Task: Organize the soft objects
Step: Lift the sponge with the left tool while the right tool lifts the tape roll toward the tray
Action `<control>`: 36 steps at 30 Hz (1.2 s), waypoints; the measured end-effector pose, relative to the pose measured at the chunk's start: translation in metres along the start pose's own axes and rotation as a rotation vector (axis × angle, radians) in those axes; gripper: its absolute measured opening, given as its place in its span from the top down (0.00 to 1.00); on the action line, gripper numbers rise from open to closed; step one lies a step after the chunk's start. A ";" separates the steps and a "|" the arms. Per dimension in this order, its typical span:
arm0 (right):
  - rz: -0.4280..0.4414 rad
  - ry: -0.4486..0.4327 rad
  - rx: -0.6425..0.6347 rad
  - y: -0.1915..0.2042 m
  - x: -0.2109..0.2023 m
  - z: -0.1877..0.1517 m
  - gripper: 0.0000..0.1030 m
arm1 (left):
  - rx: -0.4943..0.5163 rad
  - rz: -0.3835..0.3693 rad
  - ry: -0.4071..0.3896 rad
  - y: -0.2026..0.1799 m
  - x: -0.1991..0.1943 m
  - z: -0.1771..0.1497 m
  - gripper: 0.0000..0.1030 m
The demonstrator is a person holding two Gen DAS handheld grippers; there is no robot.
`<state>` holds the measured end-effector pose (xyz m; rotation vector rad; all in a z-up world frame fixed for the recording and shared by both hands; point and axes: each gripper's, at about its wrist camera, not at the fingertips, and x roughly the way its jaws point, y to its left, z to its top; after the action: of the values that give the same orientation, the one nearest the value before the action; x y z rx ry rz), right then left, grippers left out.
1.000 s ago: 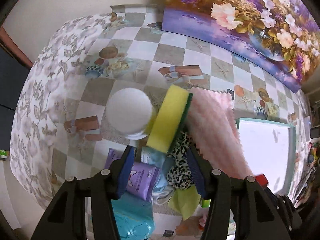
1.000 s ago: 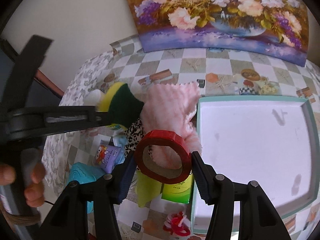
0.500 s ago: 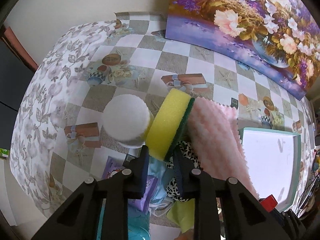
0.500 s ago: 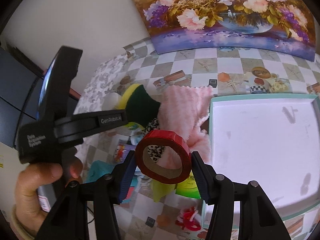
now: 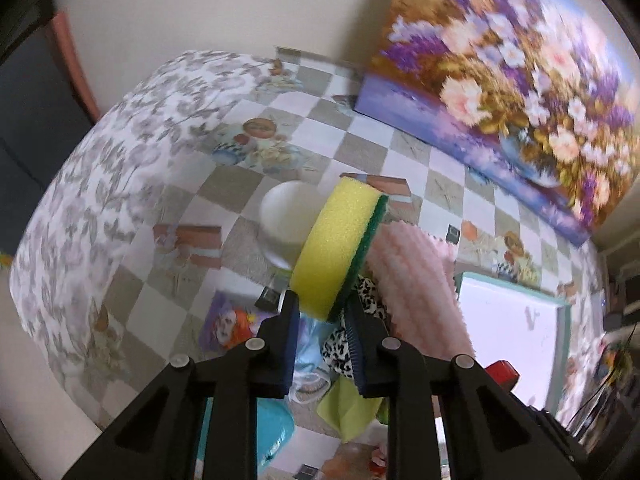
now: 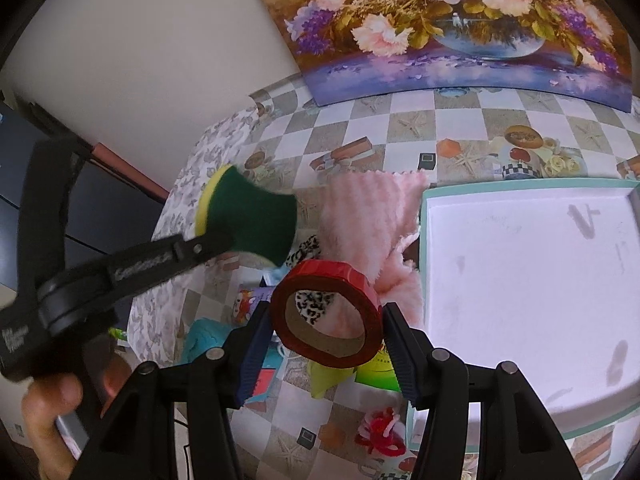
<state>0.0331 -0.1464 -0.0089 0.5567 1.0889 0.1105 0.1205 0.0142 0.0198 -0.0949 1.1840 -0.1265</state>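
Both hand-held grippers hold something. Left gripper (image 5: 322, 312) pinches the lower end of a yellow-and-green sponge (image 5: 338, 246), its jaws narrow, lifted above the checkered tablecloth (image 5: 168, 216); right gripper (image 6: 326, 322) clamps a red tape roll (image 6: 326, 314) between wider jaws. Just right of the sponge lies the white tray (image 6: 528, 280) with a teal rim, bare inside. Between tray and sponge rests a pink fluffy cloth (image 6: 372, 216). Behind the sponge stands a white round object (image 5: 284, 216). Below it lie a leopard-print cloth (image 5: 366, 296) and a yellow-green cloth (image 5: 346, 404).
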 end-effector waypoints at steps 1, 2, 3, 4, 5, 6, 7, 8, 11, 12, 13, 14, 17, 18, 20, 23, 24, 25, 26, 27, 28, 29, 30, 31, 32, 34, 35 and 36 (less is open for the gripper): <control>0.002 0.003 -0.001 0.000 0.001 0.000 0.43 | -0.030 -0.010 -0.003 0.005 -0.002 -0.005 0.77; 0.002 0.009 -0.005 0.001 0.003 0.000 0.43 | -0.058 -0.011 -0.006 0.008 -0.003 -0.009 0.77; -0.002 0.014 -0.003 0.001 0.005 0.000 0.43 | -0.082 -0.009 -0.013 0.011 -0.006 -0.013 0.77; -0.007 0.019 -0.001 0.001 0.008 -0.001 0.43 | -0.093 -0.009 -0.016 0.012 -0.008 -0.017 0.77; -0.008 0.025 -0.001 0.000 0.010 -0.002 0.43 | -0.100 0.000 -0.016 0.013 -0.010 -0.020 0.77; -0.010 0.029 0.002 -0.001 0.013 -0.002 0.43 | -0.111 0.009 -0.022 0.013 -0.013 -0.022 0.77; -0.014 0.041 0.005 -0.002 0.018 -0.002 0.42 | -0.127 0.010 -0.031 0.015 -0.017 -0.026 0.77; -0.018 0.050 0.010 -0.004 0.021 -0.003 0.42 | -0.143 0.009 -0.037 0.016 -0.019 -0.029 0.77; -0.034 0.082 0.023 -0.009 0.033 -0.007 0.42 | -0.160 0.014 -0.048 0.016 -0.021 -0.041 0.77; -0.039 0.089 0.020 -0.009 0.036 -0.008 0.42 | -0.154 0.021 -0.051 0.015 -0.020 -0.045 0.77; -0.046 0.089 0.016 -0.009 0.037 -0.009 0.42 | -0.147 0.031 -0.049 0.015 -0.017 -0.047 0.77; -0.051 0.088 0.011 -0.009 0.036 -0.010 0.42 | -0.142 0.037 -0.045 0.015 -0.015 -0.047 0.77; -0.064 0.083 -0.014 -0.006 0.036 -0.011 0.42 | -0.144 0.033 -0.032 0.018 -0.009 -0.047 0.77; -0.069 0.085 -0.015 -0.006 0.036 -0.011 0.42 | -0.144 0.033 -0.031 0.019 -0.008 -0.047 0.77; -0.077 0.080 -0.022 -0.004 0.035 -0.011 0.42 | -0.148 0.036 -0.025 0.023 -0.005 -0.047 0.77; -0.074 0.077 -0.037 0.000 0.034 -0.012 0.42 | -0.158 0.018 -0.018 0.026 -0.004 -0.046 0.77; -0.078 0.077 -0.040 0.001 0.035 -0.013 0.42 | -0.157 0.017 -0.019 0.026 -0.004 -0.046 0.77; -0.082 0.078 -0.042 0.002 0.035 -0.013 0.42 | -0.155 0.018 -0.021 0.026 -0.004 -0.046 0.77; -0.083 0.078 -0.045 0.002 0.035 -0.013 0.42 | -0.153 0.018 -0.022 0.025 -0.004 -0.046 0.77; -0.084 0.076 -0.043 0.002 0.035 -0.013 0.42 | -0.151 0.016 -0.023 0.025 -0.005 -0.046 0.77; -0.085 0.074 -0.041 0.002 0.034 -0.014 0.42 | -0.150 0.013 -0.023 0.025 -0.005 -0.046 0.77; -0.086 0.069 -0.041 0.002 0.032 -0.014 0.42 | -0.151 0.011 -0.023 0.026 -0.005 -0.046 0.77; -0.085 0.061 -0.042 0.002 0.029 -0.014 0.42 | -0.152 0.009 -0.023 0.026 -0.005 -0.046 0.77; -0.083 0.050 -0.041 0.003 0.025 -0.014 0.42 | -0.154 0.007 -0.023 0.027 -0.005 -0.046 0.77; -0.081 0.044 -0.043 0.003 0.024 -0.013 0.42 | -0.155 0.005 -0.022 0.027 -0.005 -0.046 0.77; -0.076 0.029 -0.049 0.006 0.019 -0.013 0.42 | -0.154 0.006 -0.024 0.027 -0.006 -0.046 0.77; -0.073 0.023 -0.051 0.007 0.018 -0.012 0.42 | -0.153 0.006 -0.025 0.026 -0.006 -0.046 0.77; -0.071 0.023 -0.052 0.007 0.018 -0.012 0.42 | -0.151 0.006 -0.025 0.026 -0.006 -0.046 0.77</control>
<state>0.0327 -0.1293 -0.0242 0.4702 1.1236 0.0829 0.0766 0.0400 0.0046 -0.2256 1.1679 -0.0305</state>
